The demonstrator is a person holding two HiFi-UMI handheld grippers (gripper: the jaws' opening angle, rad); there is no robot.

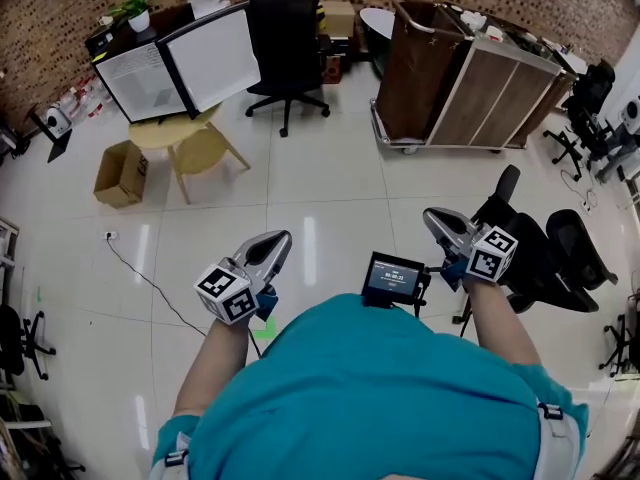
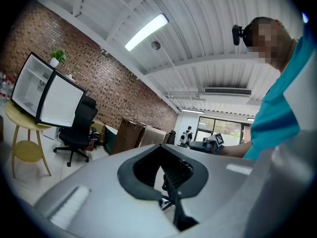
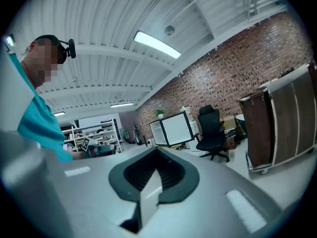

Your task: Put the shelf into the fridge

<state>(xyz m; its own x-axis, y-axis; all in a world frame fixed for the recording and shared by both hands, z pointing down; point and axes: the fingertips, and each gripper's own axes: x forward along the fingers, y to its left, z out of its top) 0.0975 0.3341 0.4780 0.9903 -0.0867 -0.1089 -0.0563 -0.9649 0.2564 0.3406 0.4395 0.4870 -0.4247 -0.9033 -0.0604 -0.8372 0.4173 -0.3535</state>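
Note:
A small white fridge (image 1: 140,83) stands on a round yellow table (image 1: 195,143) at the far left of the room, its door (image 1: 215,58) swung open. It also shows in the left gripper view as the fridge (image 2: 30,90) and, small and far off, in the right gripper view as the fridge (image 3: 171,129). I see no loose shelf in any view. My left gripper (image 1: 277,240) and right gripper (image 1: 432,218) hover over the floor near the person's body, far from the fridge. Both are shut with nothing between the jaws, as seen at the left gripper (image 2: 159,147) and the right gripper (image 3: 157,150).
A black office chair (image 1: 285,38) stands right of the fridge, and a brown wheeled cart (image 1: 460,78) stands at the back right. A cardboard box (image 1: 120,173) lies on the floor by the table. More black chairs (image 1: 545,248) crowd the right. A small screen (image 1: 393,278) sits at chest height.

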